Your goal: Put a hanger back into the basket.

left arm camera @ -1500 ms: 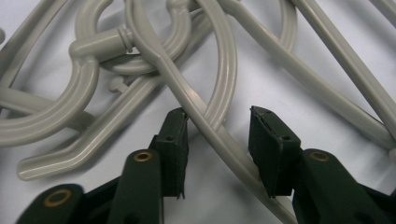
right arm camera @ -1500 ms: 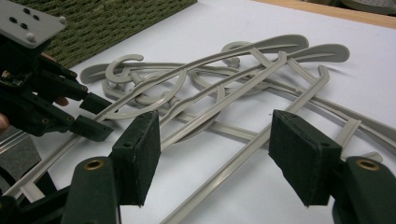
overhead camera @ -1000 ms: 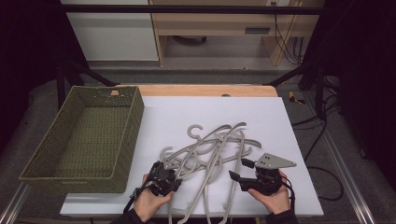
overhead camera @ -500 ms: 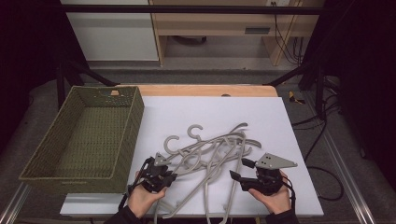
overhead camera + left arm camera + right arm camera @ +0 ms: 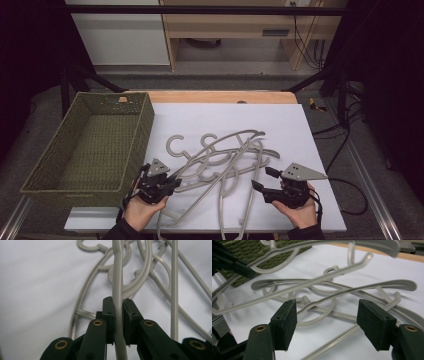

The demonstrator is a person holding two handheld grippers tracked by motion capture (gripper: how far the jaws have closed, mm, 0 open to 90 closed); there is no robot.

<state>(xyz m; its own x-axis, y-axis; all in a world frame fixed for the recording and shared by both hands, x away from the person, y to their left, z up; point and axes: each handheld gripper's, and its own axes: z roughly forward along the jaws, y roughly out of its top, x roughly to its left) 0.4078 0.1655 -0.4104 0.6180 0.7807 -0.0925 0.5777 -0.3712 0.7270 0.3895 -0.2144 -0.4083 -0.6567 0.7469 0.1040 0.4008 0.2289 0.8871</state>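
The left gripper (image 5: pixel 118 315) is clamped on the thin bar of a grey hanger (image 5: pixel 117 277), its 2 jaws pressed against either side of the bar. That hanger belongs to a tangled pile of hangers (image 5: pixel 225 155) lying on the white table (image 5: pixel 300 125), between the 2 hands. The right gripper (image 5: pixel 327 322) sits at the pile's right edge with its jaws spread wide, gripping nothing. A green woven basket (image 5: pixel 45 170) stands on the table's left side, just beside the left gripper
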